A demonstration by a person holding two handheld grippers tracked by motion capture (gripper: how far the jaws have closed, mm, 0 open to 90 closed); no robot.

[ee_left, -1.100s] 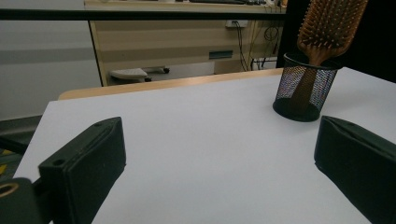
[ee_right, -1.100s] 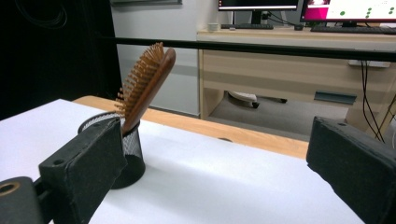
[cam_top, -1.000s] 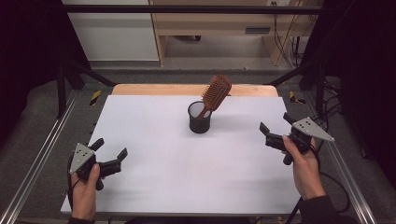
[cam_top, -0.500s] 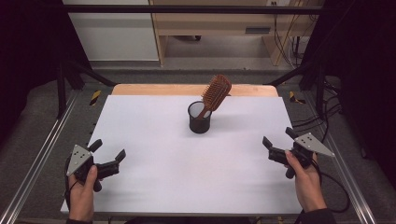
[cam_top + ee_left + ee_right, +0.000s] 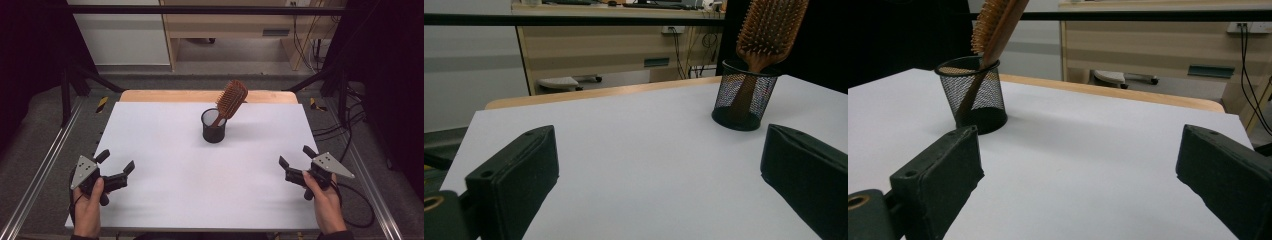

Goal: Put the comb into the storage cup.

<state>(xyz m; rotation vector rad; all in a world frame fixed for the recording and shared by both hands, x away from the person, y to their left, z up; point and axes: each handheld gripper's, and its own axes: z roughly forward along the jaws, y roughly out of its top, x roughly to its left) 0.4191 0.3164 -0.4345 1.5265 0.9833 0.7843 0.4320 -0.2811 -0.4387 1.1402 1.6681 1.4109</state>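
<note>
Wooden hairbrush (image 5: 231, 101) leaning handle-down in black mesh cup (image 5: 214, 126) mid-table. Left gripper (image 5: 116, 169) and right gripper (image 5: 294, 161) near front corners, jaws apart, holding nothing.

A wooden paddle hairbrush (image 5: 231, 100) stands tilted, handle down, in a black mesh cup (image 5: 214, 126) mid-table.

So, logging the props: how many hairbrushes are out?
1. The wooden hairbrush stands handle-down, leaning, in the black mesh cup on the table's far middle. The mesh shows nothing else inside.
</note>
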